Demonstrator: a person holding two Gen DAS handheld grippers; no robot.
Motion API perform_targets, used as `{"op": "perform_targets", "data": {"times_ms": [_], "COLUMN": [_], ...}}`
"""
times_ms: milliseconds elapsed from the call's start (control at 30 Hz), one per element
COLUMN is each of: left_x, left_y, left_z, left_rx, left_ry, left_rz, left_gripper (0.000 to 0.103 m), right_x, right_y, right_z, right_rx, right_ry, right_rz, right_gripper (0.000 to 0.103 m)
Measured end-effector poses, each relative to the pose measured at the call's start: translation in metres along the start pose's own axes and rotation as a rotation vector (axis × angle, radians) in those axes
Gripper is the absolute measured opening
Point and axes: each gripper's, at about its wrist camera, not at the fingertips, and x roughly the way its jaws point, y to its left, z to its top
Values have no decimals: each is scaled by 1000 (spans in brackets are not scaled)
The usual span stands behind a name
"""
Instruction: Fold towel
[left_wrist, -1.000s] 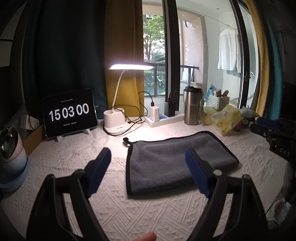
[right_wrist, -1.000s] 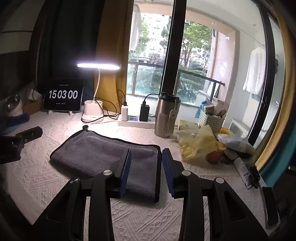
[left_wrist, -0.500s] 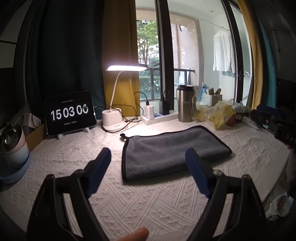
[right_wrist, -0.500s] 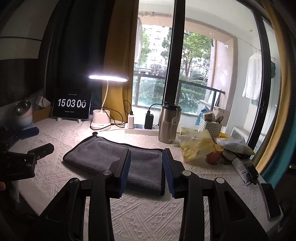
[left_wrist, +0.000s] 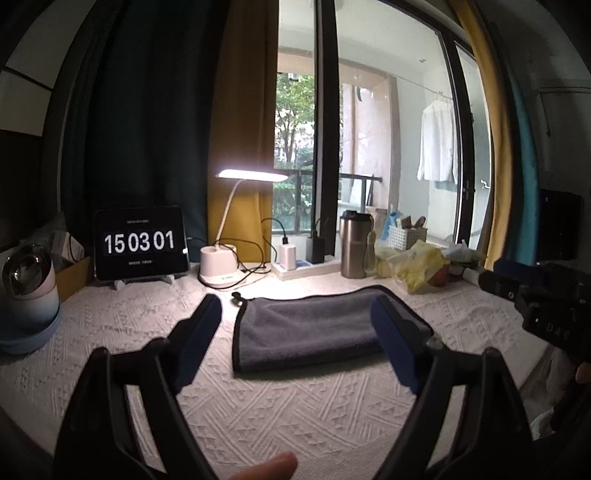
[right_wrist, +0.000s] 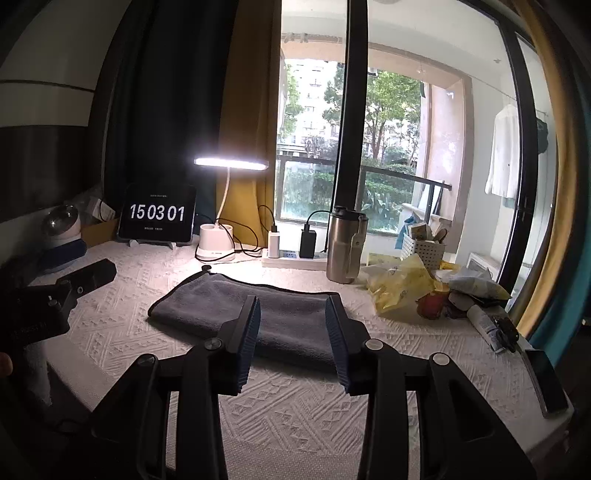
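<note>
Left wrist view: both jaws apart, empty; we judge the folded grey towel (left_wrist: 317, 325) soft, light, limp, best pinched at a bound corner on the tabletop (left_wrist: 295, 406).

I've pulled both grippers up and back from the towel (left_wrist: 317, 325); it looks smaller now. The clock (left_wrist: 139, 242) ticked over from 15:03:00 to 15:03:01.

Both wrist views face window from near table edge; share towel (left_wrist: 317, 325), lamp (right_wrist: 231, 162)
</note>
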Motion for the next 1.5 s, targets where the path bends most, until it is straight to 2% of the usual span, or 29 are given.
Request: {"op": "perform_targets", "data": {"times_ms": [100,200,233,467,533,667,1133,1500], "left_x": [-15,-32,-38,-58,-66,-79,-75,-74], "left_y": [2,5,6,0,-2,0,3,3], "left_z": [4,9,11,19,21,23,19,18], "left_rx": [-8,-29,-28,9,29,40,24,23], "left_ry": [-51,-123,-150,-228,-257,-305,-243,-236], "left_rz": [2,-3,2,-1,20,75,93,90], "left_gripper": [85,98,100,102,102,102,102,102], "right_x": [-10,-23,-27,-49,-56,-75,-73,-71], "right_y": [5,8,8,13,14,16,18,18], "right_z": [1,2,3,8,11,16,14,14], "right_rx": [-4,12,15,1,-10,-17,-5,-2], "right_ry": [-26,-64,-76,-144,-171,-231,-209,-201], "right_rz": [-4,-17,-22,-64,-87,-119,-105,-103], "right_gripper": [40,44,47,50,51,59,59,60]}}
